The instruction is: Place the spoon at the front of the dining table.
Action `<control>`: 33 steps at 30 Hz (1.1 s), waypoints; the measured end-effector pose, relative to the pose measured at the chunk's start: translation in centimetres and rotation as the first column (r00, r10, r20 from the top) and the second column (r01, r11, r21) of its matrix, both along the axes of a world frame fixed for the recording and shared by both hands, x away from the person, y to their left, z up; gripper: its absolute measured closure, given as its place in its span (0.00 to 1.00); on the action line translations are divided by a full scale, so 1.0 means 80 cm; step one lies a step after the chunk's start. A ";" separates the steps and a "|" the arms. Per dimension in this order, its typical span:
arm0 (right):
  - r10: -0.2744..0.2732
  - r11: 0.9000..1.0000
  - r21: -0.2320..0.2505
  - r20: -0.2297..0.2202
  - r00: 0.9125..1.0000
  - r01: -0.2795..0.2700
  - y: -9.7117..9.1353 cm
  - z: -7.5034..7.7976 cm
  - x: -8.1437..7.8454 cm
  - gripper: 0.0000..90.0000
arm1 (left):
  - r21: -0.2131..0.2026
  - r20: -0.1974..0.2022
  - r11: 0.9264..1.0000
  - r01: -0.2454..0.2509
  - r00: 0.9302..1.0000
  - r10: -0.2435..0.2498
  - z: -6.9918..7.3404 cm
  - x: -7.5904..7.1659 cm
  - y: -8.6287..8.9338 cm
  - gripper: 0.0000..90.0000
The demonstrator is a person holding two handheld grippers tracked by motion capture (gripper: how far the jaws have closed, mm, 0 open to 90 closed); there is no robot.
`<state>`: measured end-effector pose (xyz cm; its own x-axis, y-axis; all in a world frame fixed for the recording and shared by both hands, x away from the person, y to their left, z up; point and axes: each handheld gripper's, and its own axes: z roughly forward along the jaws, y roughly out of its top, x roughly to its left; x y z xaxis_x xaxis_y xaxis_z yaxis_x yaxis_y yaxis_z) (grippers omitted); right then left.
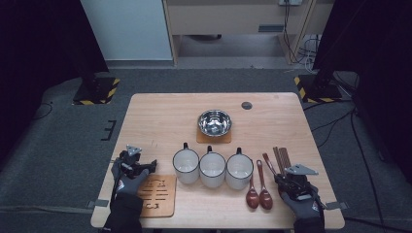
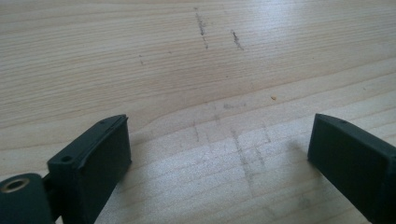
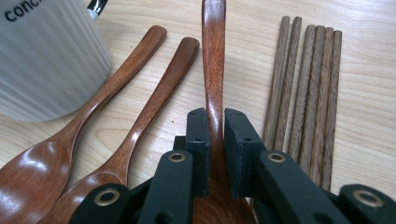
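A person's right gripper [image 3: 215, 140] clamps the slender handle of a glossy, reddish-brown wooden spoon [image 3: 214, 60], the two black jaws pressed flat against either side of the neck. The spoon lies at the near right of a pale, fine-grained wooden table [image 1: 160, 116], its handle pointing away from the person; its bowl is hidden under the gripper's black linkage. Just to its left lie two more spoons [image 3: 93, 140] of the same polished wood, bowls toward the person, handles fanned slightly apart. To its right sits a tight bundle of dark, matte, square-edged chopsticks [image 3: 308, 93], their near ends cut off behind the jaw.

The left gripper [image 2: 219, 144] rests at the table's near left with jaws spread wide, nothing between them but bare, pencil-scuffed wood. From above it [image 1: 133, 167] sits just beside a flat, slotted wooden trivet [image 1: 158, 194], partly covered by the gloved left hand [image 1: 127, 187].

Three white, ribbed mugs [image 1: 213, 169] with black handles stand in a row, touching side by side, in the middle. Lettering on the nearest mug is cut off in the right gripper view. Behind them a shiny steel bowl [image 1: 214, 122] sits on a square cork-coloured mat [image 1: 214, 138]; its contents cannot be made out.
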<state>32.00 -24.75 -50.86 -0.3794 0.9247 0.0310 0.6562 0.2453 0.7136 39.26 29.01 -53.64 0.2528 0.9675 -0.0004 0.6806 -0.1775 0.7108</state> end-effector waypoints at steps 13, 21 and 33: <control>-0.004 1.000 0.021 0.029 1.000 0.003 -0.004 0.011 -0.002 0.89 | -0.003 0.014 1.000 -0.014 1.000 0.014 0.002 -0.001 0.007 0.17; -0.009 1.000 0.028 0.041 0.999 0.008 -0.007 0.016 -0.003 0.90 | 0.016 0.028 0.999 -0.035 0.999 0.035 0.009 -0.004 0.010 0.24; -0.019 0.999 0.039 0.057 0.998 0.017 -0.014 0.024 -0.004 0.90 | -0.038 0.111 0.999 -0.036 0.993 0.040 0.037 -0.015 0.013 0.25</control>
<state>31.70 -25.88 -48.98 -0.3650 0.9299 0.0453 0.6180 0.2056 0.7588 38.03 30.03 -50.65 0.2165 0.9762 -0.0088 0.6023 -0.1265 0.7882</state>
